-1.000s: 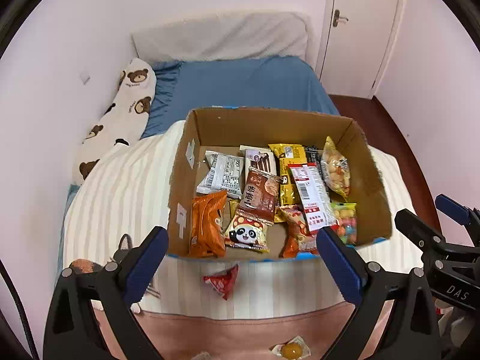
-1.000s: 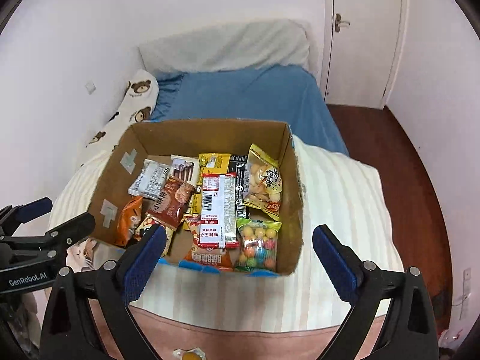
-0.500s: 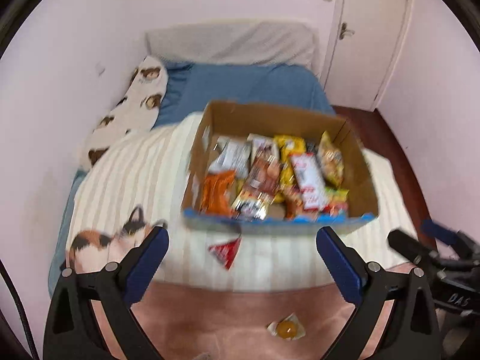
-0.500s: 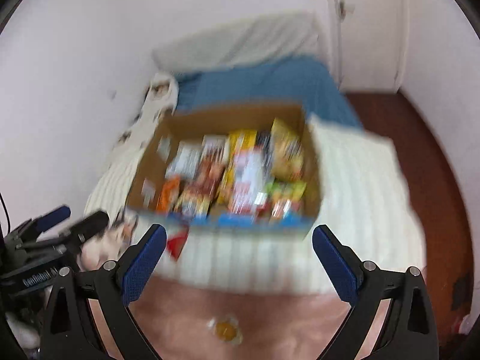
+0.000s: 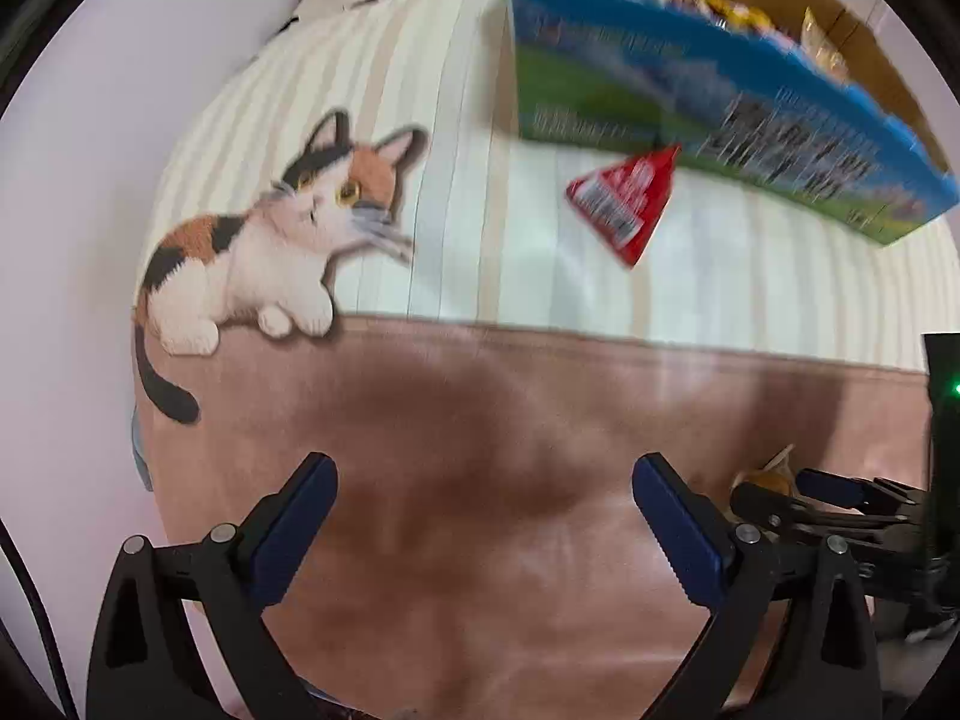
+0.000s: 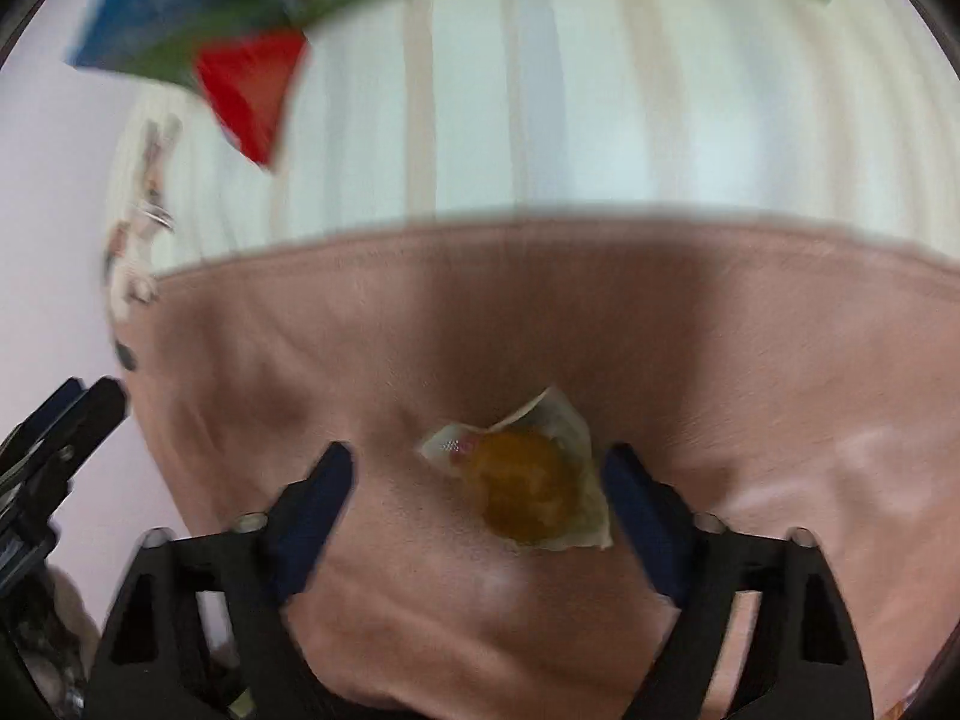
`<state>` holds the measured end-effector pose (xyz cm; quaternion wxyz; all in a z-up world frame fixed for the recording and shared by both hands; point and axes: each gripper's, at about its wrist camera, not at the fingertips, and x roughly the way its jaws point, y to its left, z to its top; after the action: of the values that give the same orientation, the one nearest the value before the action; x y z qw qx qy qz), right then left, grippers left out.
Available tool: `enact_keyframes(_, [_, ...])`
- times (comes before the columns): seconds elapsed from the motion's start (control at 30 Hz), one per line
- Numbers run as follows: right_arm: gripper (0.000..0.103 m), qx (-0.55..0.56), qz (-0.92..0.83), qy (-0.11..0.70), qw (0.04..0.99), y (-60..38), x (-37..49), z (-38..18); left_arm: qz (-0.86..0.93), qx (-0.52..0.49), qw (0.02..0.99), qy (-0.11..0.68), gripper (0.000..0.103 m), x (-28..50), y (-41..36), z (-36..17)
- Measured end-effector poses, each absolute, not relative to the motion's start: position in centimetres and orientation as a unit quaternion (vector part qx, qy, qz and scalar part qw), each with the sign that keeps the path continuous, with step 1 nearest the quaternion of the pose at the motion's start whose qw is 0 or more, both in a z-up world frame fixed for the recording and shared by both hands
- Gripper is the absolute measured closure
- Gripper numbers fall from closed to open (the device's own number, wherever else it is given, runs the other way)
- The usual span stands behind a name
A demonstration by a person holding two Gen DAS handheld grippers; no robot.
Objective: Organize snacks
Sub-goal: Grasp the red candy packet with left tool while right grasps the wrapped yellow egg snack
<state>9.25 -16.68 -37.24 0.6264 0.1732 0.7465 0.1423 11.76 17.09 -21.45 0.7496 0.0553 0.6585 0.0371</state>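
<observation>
Right gripper [image 6: 477, 477] jaws closing around, pads apart from, the clear-wrapped amber round candy [image 6: 525, 489] on bare pink blanket [image 6: 750, 360]; left gripper [image 5: 483, 495] released over open blanket; red triangular packet [image 5: 627, 204] by far box edge.

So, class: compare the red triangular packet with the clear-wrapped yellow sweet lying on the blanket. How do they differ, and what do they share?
The red triangular packet is opaque and pointed; the yellow sweet is round inside a see-through wrapper.
The red triangular packet lies on the striped cream part beside the box; the yellow sweet lies on the pink part.
The right gripper has the yellow sweet between its closing jaws; nothing is around the red triangular packet.
Both are outside the box.
</observation>
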Motion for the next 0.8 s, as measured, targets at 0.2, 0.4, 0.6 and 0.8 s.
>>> enact_keyframes(0.2, [0.054,0.075,0.15,0.73,0.663,-14.3,7.8,-37.3,0.007,0.06,0.756,0.652,0.002,14.1,16.4,-21.9])
enact_keyframes(0.4, [0.054,0.135,0.1,0.714,0.679,-18.7,7.5,-36.3,-0.054,0.087,0.77,0.63,0.002,19.0,12.9,-22.2])
enact_keyframes(0.6, [0.054,0.198,0.055,0.7,0.684,-22.9,7.7,-36.0,-0.114,0.081,0.759,0.636,0.007,23.3,10.3,-24.3])
enact_keyframes(0.8, [0.054,0.255,0.025,0.697,0.67,-25.2,7.4,-36.5,-0.114,0.032,0.734,0.669,0.062,24.6,10.9,-27.0])
